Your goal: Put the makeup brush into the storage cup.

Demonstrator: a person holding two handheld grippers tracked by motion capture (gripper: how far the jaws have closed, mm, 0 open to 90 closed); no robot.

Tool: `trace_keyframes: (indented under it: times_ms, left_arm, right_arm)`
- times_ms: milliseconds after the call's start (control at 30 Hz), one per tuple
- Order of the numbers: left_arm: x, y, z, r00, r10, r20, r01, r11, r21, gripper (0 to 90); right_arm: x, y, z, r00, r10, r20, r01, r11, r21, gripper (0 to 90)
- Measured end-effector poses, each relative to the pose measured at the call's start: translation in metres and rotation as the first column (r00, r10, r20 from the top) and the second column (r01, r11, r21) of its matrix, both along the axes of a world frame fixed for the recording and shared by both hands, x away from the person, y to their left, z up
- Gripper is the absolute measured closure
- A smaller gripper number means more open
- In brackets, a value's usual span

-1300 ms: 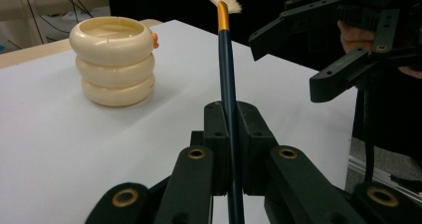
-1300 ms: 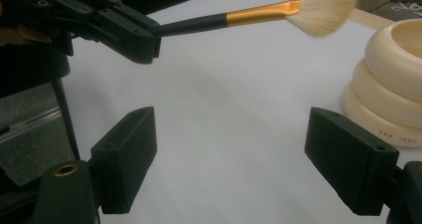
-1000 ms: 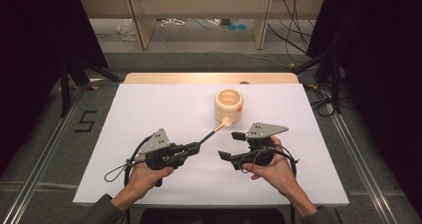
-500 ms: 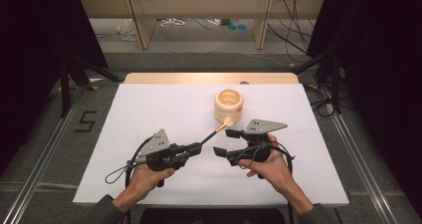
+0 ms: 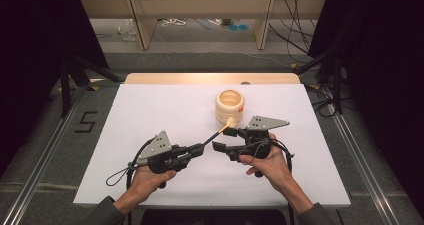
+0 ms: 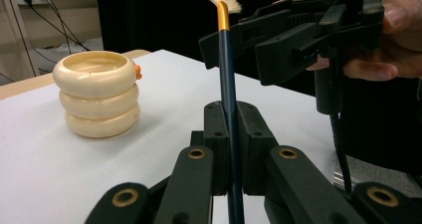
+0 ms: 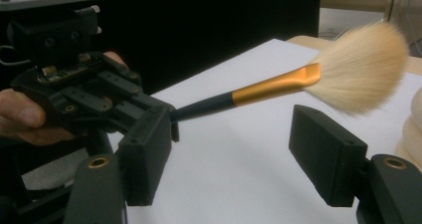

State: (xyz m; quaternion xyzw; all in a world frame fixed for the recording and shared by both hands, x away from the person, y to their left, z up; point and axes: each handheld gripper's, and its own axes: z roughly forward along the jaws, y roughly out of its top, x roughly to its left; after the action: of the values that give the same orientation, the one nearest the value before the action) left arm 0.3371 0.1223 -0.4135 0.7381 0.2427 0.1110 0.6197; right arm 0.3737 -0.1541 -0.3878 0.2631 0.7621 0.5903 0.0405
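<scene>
A make-up brush with a dark blue handle, a gold ferrule and pale cream bristles (image 7: 278, 87) is held by its handle end in the left gripper (image 6: 230, 149), whose jaws are clamped fully onto the stem. The brush is raised above the white table sheet (image 5: 150, 115) and angled towards the cream ribbed pot made of three stacked rings (image 5: 230, 106), its bristles lying just beside the pot's near side. Compared with a second ago, the right gripper (image 5: 227, 139) is seen closer to the brush, and its jaws have just been closing. They now straddle the ferrule and upper handle, still parted and not pressing on it, as the right gripper view shows a clear gap on either side. This is judged to be the start of a handover or a two-handed regrip: the brush is not yet shared, and its weight is borne by the left gripper alone. A steady left grip is needed until the right pads meet the handle.
</scene>
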Motion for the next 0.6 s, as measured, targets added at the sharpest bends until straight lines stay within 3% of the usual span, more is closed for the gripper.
trace_keyframes:
  times_ms: [33, 133, 600]
  left_arm:
    - [-0.0001, -0.0002, -0.0001, 1.0000, 0.000, -0.002, 0.000, 1.0000, 0.000, 84.3]
    - [-0.0007, -0.0007, -0.0001, 1.0000, 0.004, -0.001, -0.004, 1.0000, -0.005, 84.3]
    - [-0.0027, -0.0022, 0.0005, 0.9995, -0.010, 0.030, 0.010, 0.9999, -0.003, 84.3]
  right_arm:
    - [0.0004, 0.0011, -0.0004, 1.0000, 0.003, -0.004, -0.003, 0.9998, 0.020, 34.6]
    - [0.0008, 0.0016, 0.0005, 0.9999, 0.008, -0.011, -0.007, 0.9999, 0.012, 36.4]
    - [0.0029, 0.0015, 0.0016, 0.9990, 0.032, -0.029, -0.030, 0.9970, 0.072, 44.7]
